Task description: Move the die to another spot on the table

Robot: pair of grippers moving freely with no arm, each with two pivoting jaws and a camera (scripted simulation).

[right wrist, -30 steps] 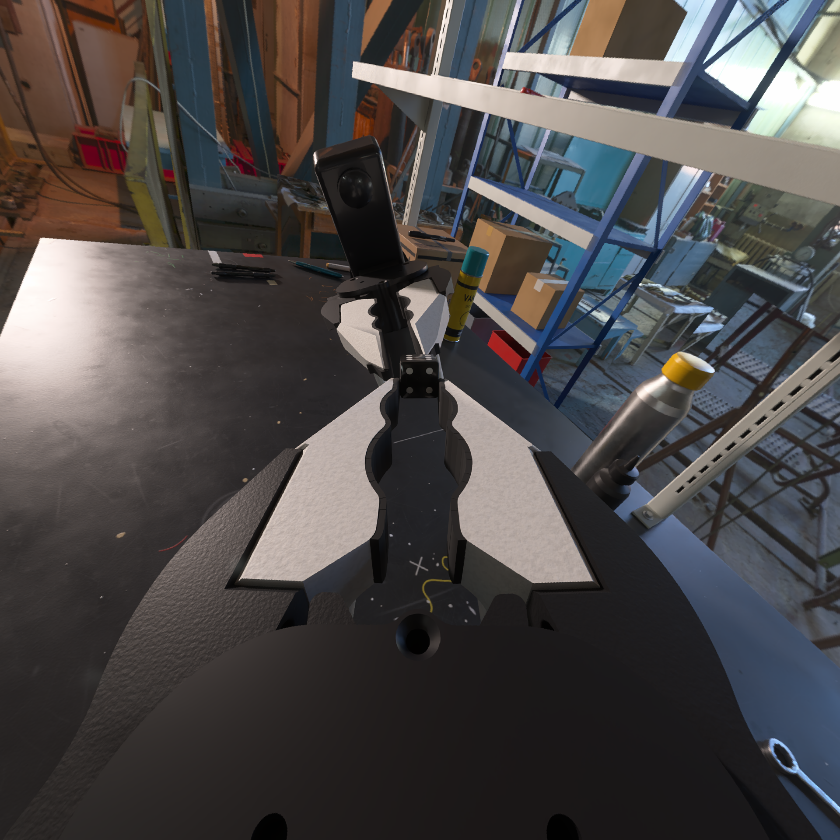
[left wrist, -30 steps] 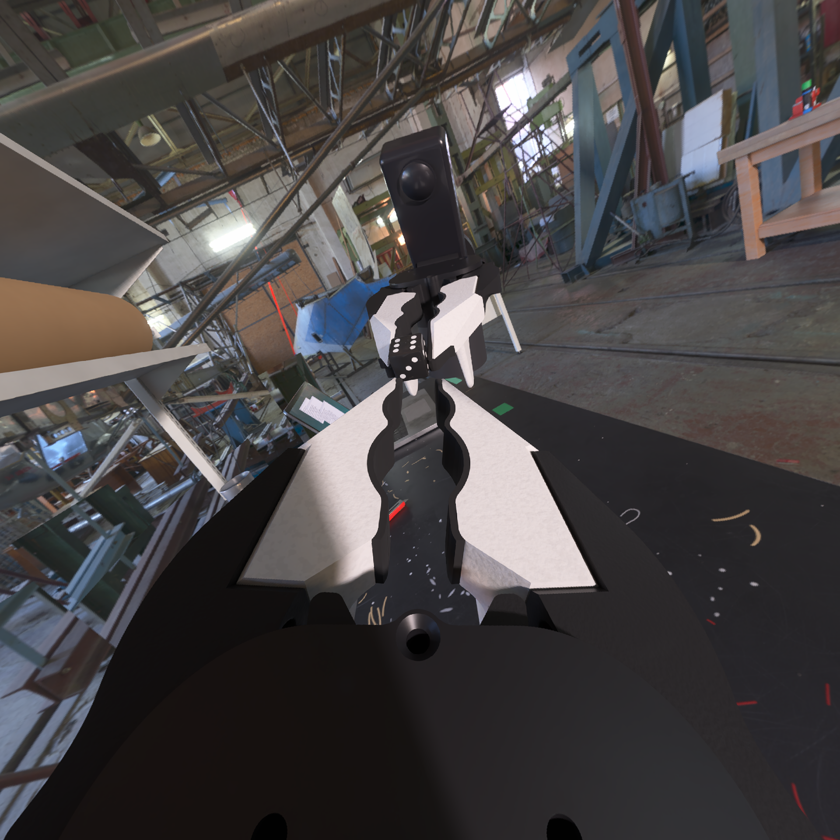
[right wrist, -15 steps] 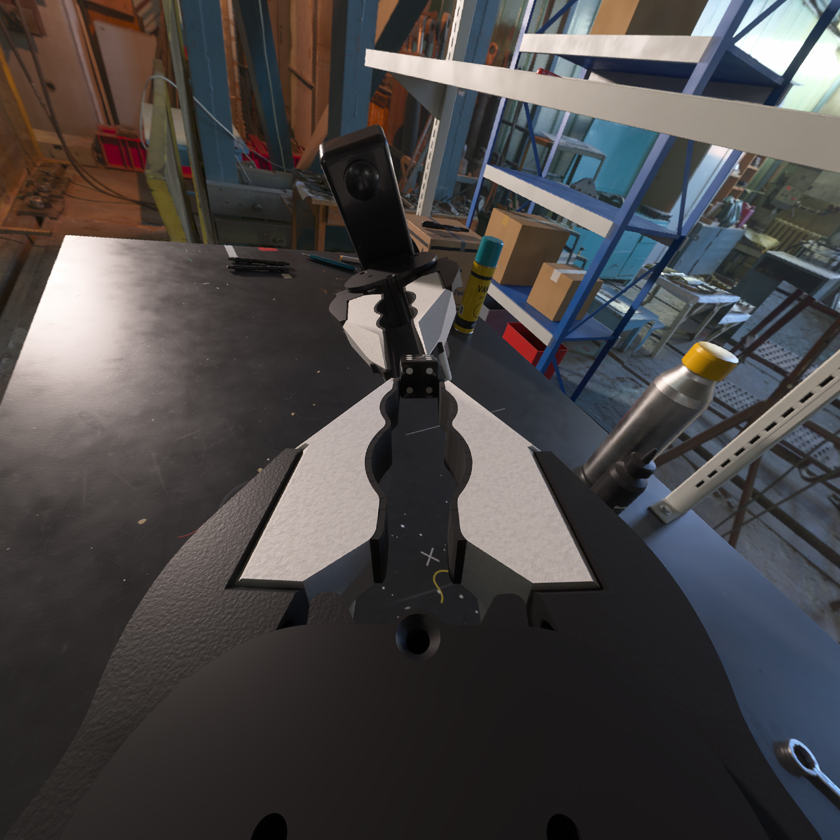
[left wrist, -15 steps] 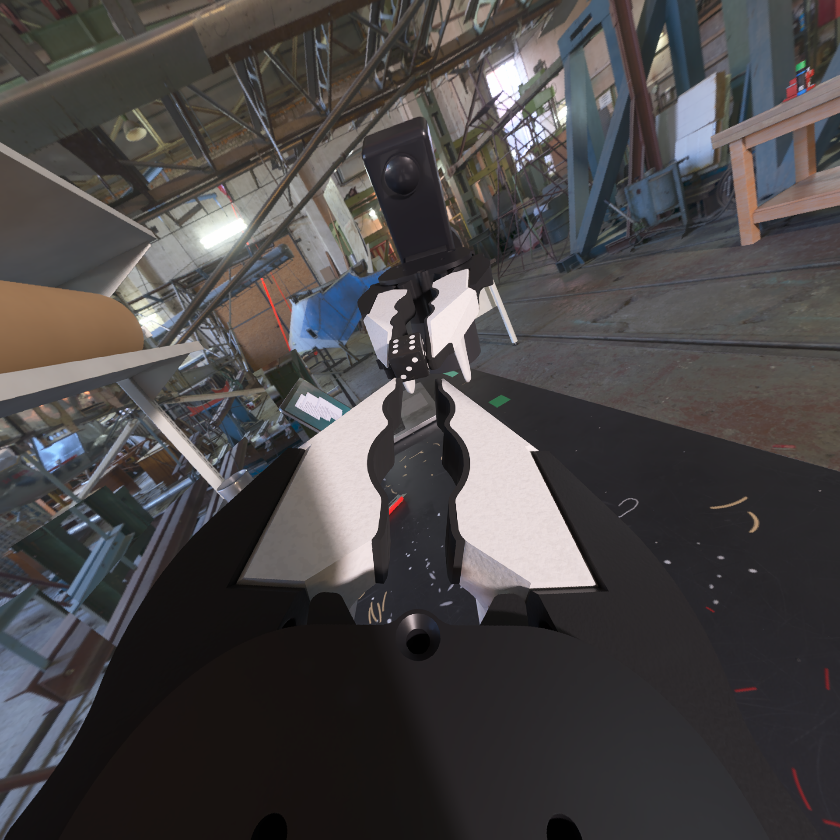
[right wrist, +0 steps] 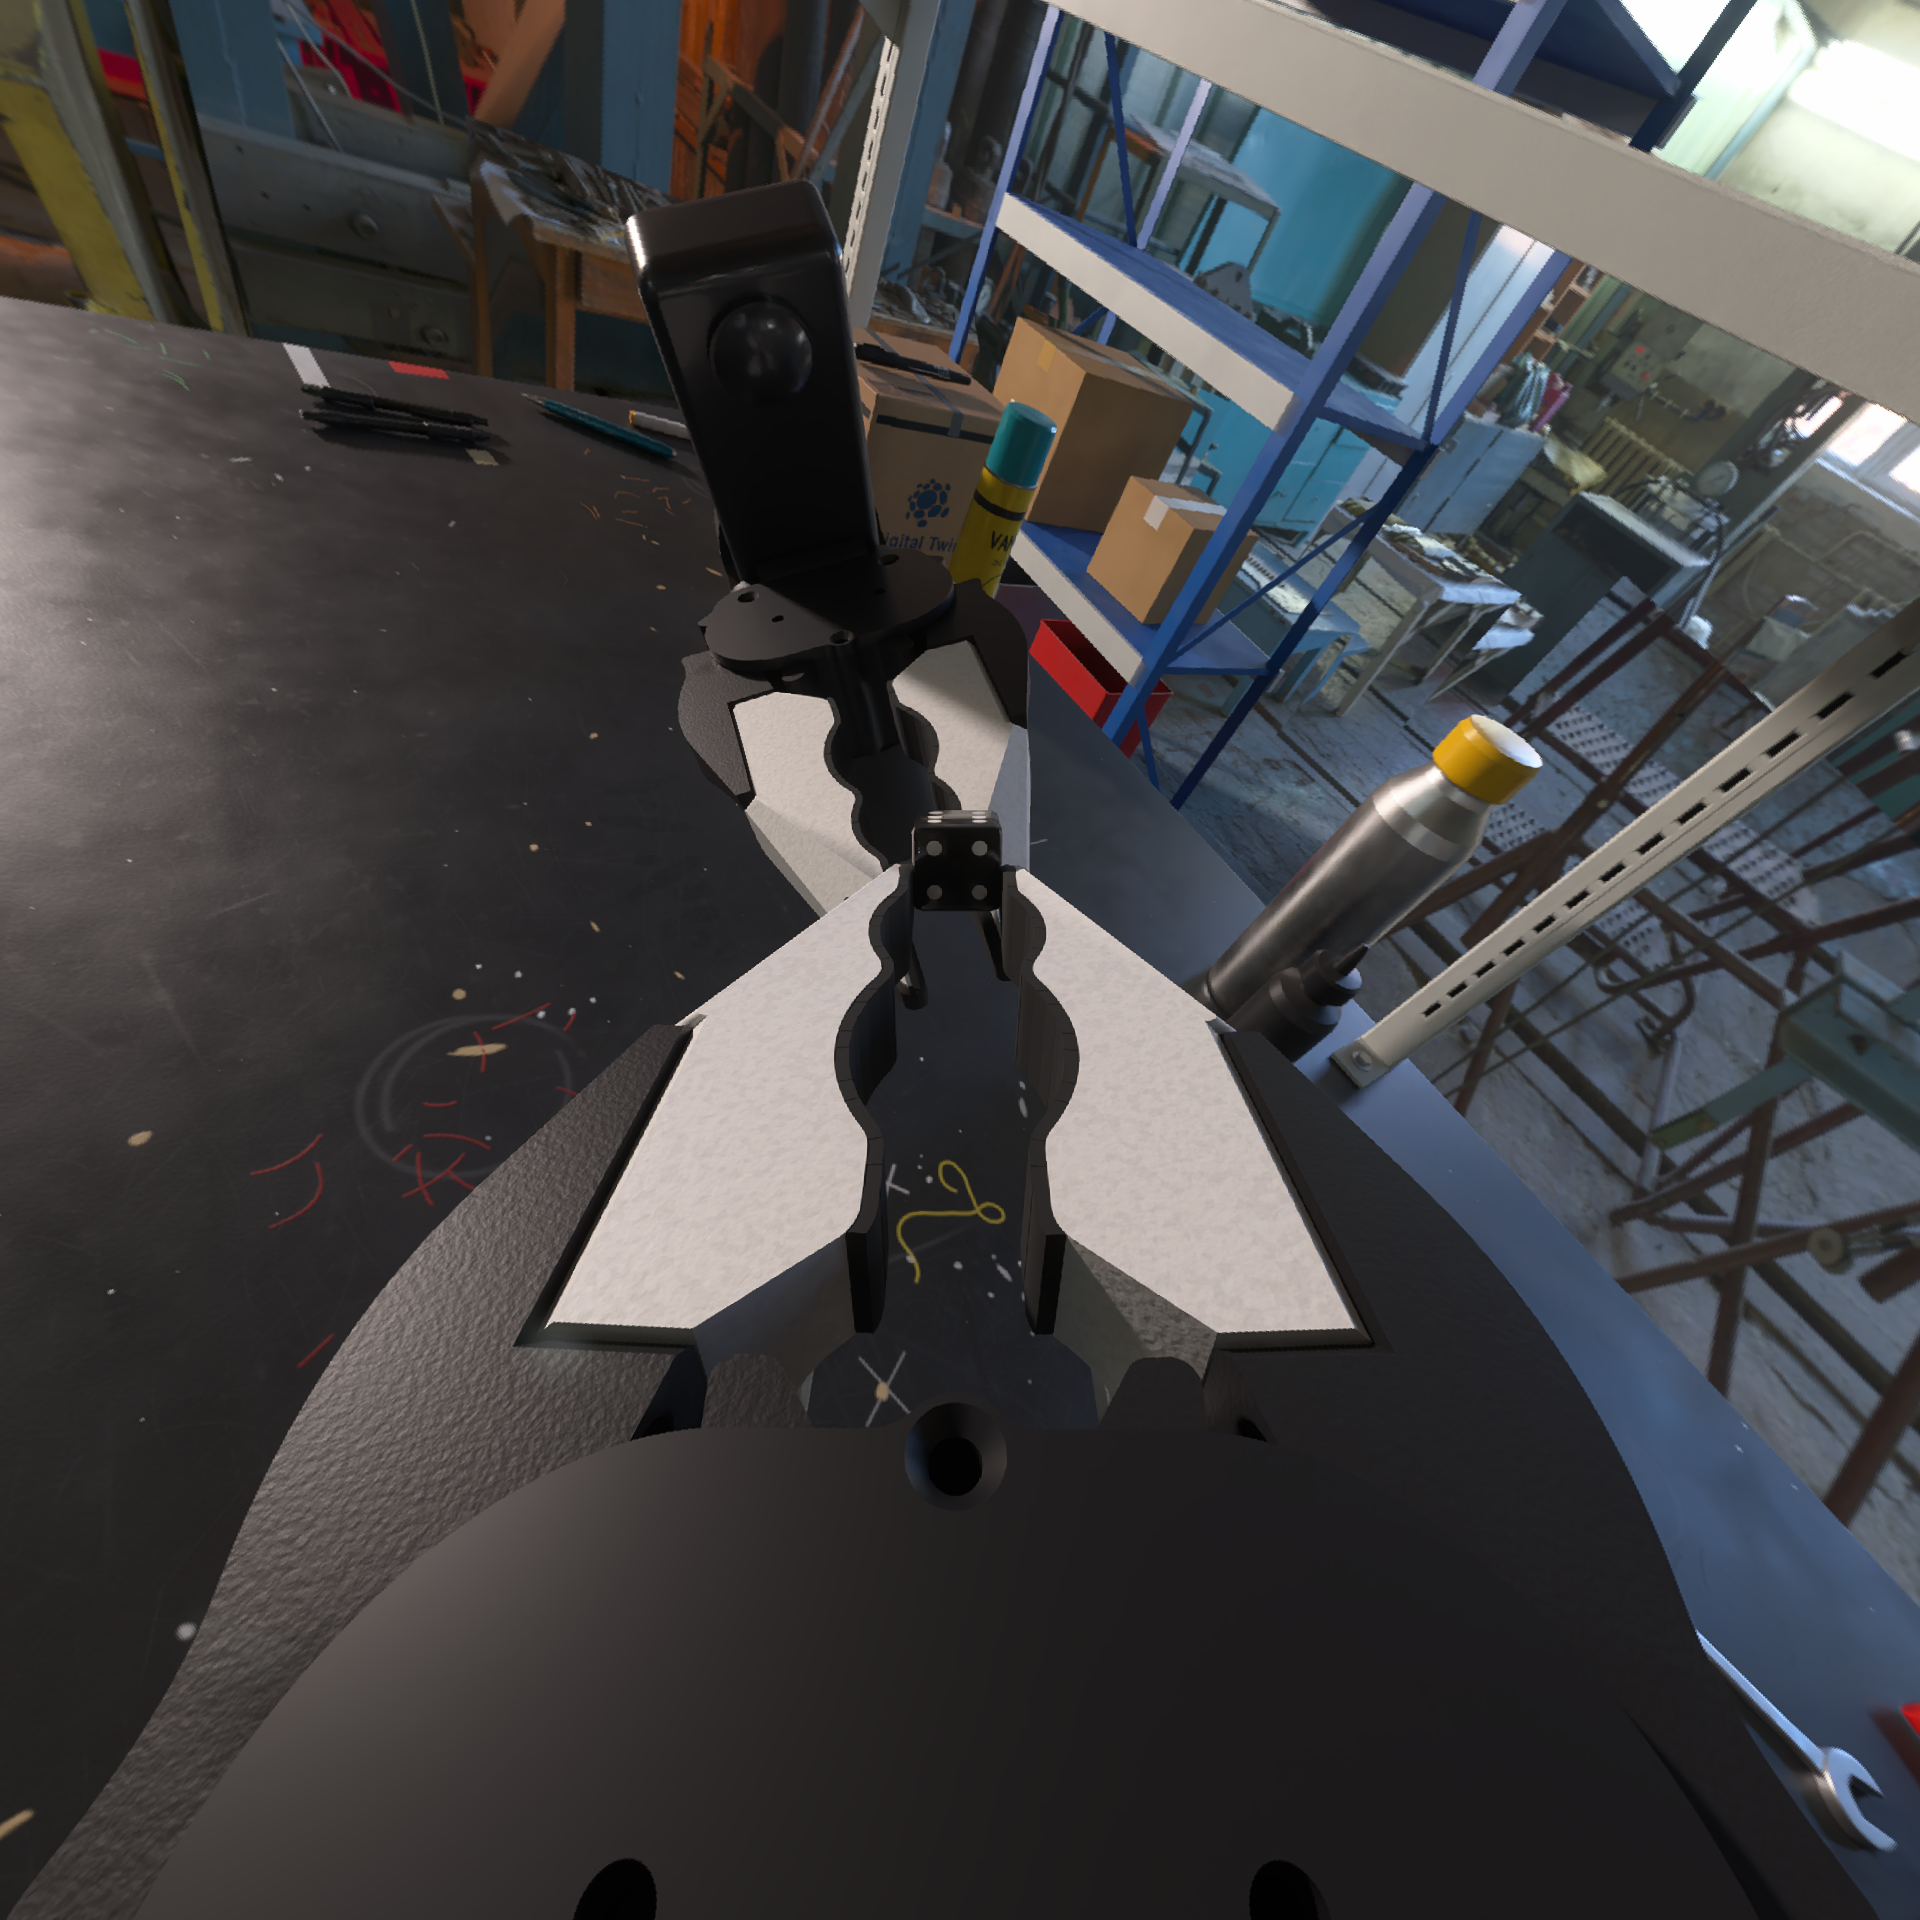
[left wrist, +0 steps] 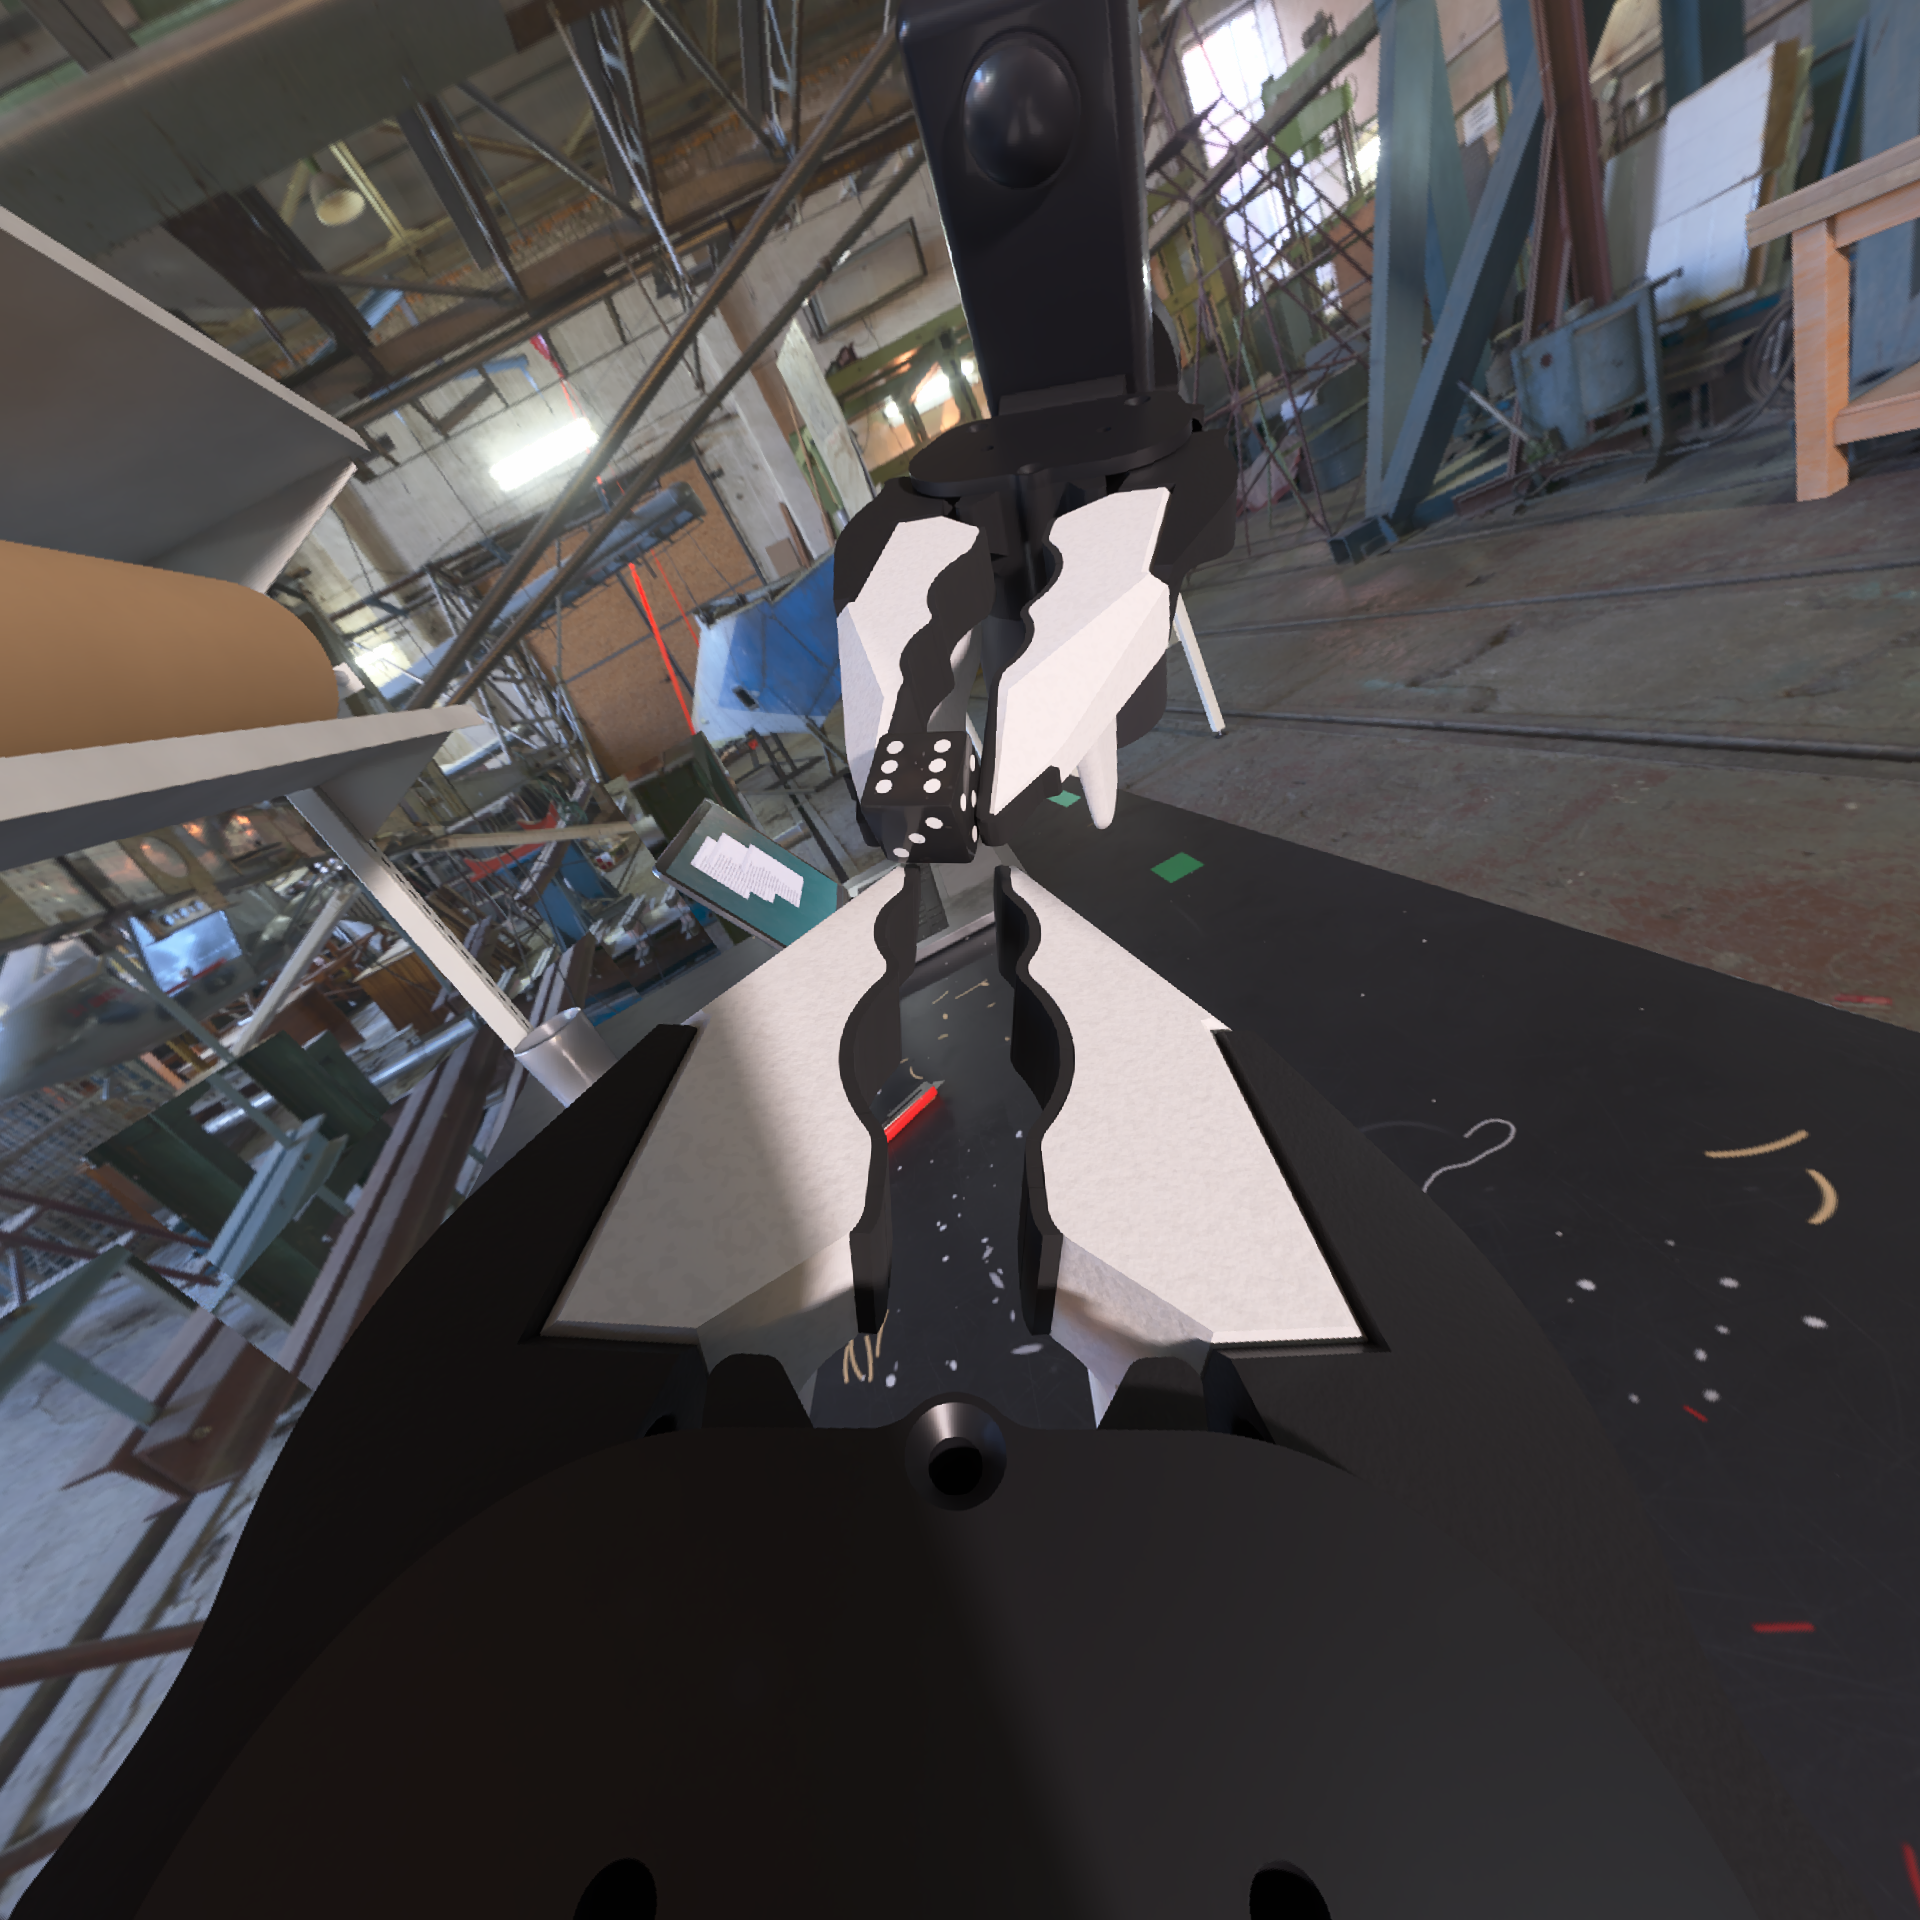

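Right claw (right wrist: 956, 894) is clamped on the black die (right wrist: 956, 857) at its fingertips, held up off the dark worktop (right wrist: 312, 779); left claw (left wrist: 954, 883) faces it tip to tip just short of the die (left wrist: 925, 795), fingers a little apart and holding nothing. Looks like a mid-air carry or possibly a handover, not yet placed. Next move calls for keeping the pinch tight, steering clear of the silver bottle (right wrist: 1361, 883) and lowering onto a bare patch before letting go
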